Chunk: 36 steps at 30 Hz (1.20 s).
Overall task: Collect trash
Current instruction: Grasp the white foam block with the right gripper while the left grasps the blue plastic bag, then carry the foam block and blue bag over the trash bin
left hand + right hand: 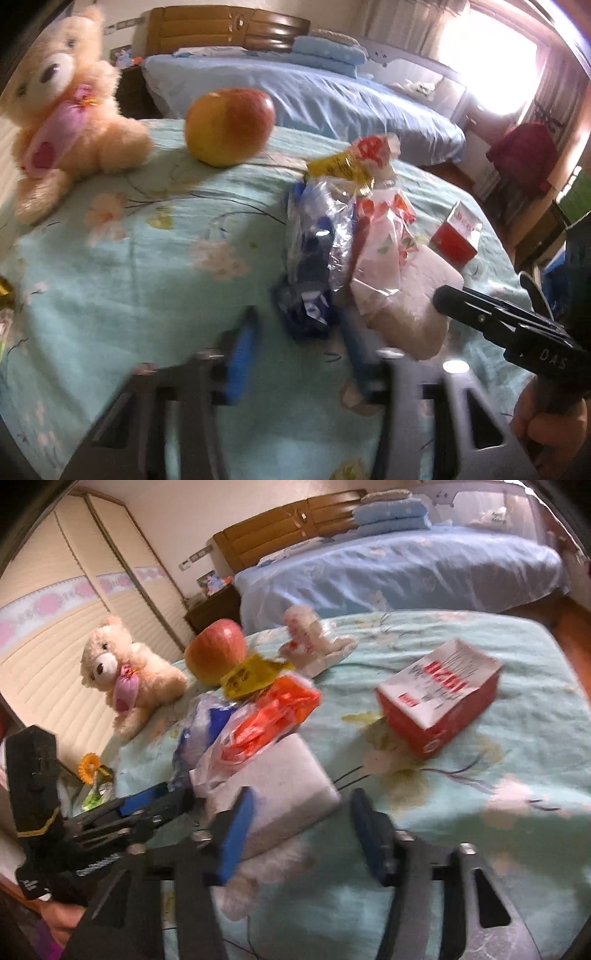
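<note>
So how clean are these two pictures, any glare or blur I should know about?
Left wrist view: the window is blown out white, the teddy bear and left tool are smeared. Right wrist view: no glare, even light, but the red box and right tool are soft; both views bend at the edges.

Teddy bear point(70, 110) and apple point(229, 125) on floral bedspread point(129, 266)

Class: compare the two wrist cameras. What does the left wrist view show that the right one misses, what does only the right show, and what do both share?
Only the left wrist view shows the bright window and a dark red chair. Only the right wrist view shows the wardrobe doors and an orange flower toy. Both show the teddy bear, the apple, the wrapper pile, the red box and the blue bed.
</note>
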### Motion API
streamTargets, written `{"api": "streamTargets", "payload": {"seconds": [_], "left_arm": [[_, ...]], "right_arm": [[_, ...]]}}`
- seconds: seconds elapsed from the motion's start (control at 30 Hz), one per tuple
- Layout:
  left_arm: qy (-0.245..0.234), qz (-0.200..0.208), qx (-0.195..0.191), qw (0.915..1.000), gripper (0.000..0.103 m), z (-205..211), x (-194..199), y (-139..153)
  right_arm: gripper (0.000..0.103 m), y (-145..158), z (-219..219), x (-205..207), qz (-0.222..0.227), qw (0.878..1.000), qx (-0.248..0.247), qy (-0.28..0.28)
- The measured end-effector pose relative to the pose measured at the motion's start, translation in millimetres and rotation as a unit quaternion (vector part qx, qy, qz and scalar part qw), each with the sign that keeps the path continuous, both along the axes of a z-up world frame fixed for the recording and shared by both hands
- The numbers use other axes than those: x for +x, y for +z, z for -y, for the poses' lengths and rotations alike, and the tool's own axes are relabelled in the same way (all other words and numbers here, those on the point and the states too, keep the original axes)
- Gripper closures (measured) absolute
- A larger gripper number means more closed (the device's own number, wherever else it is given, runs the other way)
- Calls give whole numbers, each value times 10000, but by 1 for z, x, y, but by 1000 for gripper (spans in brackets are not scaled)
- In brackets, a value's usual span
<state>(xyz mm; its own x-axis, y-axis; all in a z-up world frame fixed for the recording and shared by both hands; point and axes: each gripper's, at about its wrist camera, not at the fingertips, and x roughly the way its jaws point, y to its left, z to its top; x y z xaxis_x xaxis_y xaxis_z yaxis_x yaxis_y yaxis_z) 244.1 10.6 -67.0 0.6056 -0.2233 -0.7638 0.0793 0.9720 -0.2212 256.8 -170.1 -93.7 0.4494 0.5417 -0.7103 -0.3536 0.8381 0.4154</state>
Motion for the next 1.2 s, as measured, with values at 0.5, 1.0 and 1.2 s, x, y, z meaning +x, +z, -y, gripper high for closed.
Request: {"api": "streamTargets", "payload": {"seconds": [0.5, 1.0, 1.2], "left_arm": [[169, 287, 12, 9994, 87, 2, -39, 5], [-319, 516, -163, 9980, 87, 37, -85, 30], [-590, 530, -192, 9967, 87, 60, -89, 34]], "right_arm": [[84, 17, 22, -30, 304, 9994, 110, -75], [87, 22, 92, -69, 458, 9957, 252, -769], [88, 23, 119, -82, 525, 9927, 318, -1036]]}}
